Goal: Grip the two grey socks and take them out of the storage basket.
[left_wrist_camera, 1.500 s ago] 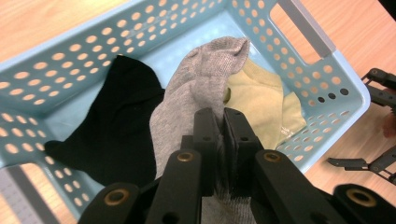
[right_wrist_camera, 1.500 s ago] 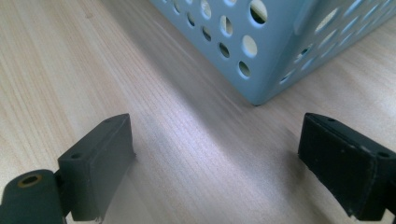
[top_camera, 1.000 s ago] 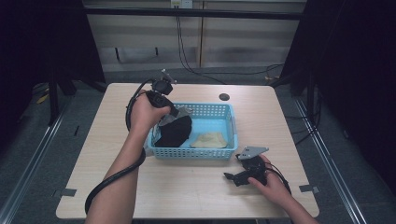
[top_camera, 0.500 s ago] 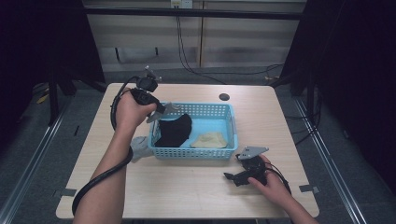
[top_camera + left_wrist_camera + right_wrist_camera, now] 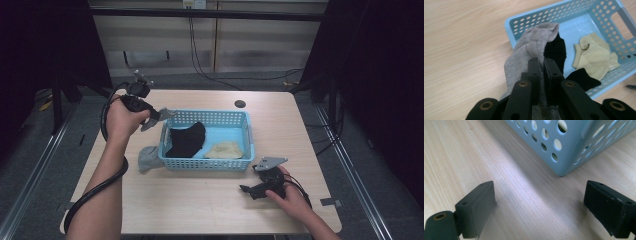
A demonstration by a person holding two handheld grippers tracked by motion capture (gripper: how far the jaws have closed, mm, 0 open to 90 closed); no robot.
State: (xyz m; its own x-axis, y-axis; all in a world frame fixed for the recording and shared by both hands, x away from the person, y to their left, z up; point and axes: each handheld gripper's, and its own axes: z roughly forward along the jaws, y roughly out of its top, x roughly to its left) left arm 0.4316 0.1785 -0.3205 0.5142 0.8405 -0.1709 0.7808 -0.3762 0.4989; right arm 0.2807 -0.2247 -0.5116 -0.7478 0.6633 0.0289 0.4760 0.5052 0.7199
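My left gripper (image 5: 156, 116) hangs over the far left corner of the light blue basket (image 5: 249, 134), shut on a grey sock (image 5: 165, 114). In the left gripper view the jaws (image 5: 542, 61) pinch that grey sock (image 5: 531, 47), which drapes past them over the basket corner (image 5: 511, 23). Inside the basket lie a black sock (image 5: 187, 140) and a beige sock (image 5: 225, 149). My right gripper (image 5: 247, 191) rests on the table in front of the basket's right corner, open with nothing between its pads (image 5: 477, 206).
A second grey sock (image 5: 146, 159) lies on the table against the basket's front left corner. A dark round hole (image 5: 240, 104) sits in the tabletop behind the basket. The basket's corner (image 5: 564, 150) stands just ahead of my right gripper. Bare wood stretches along the front.
My left hand has moved left and back from inside the basket to beyond its far left corner, carrying the grey sock. The right hand has stayed put.
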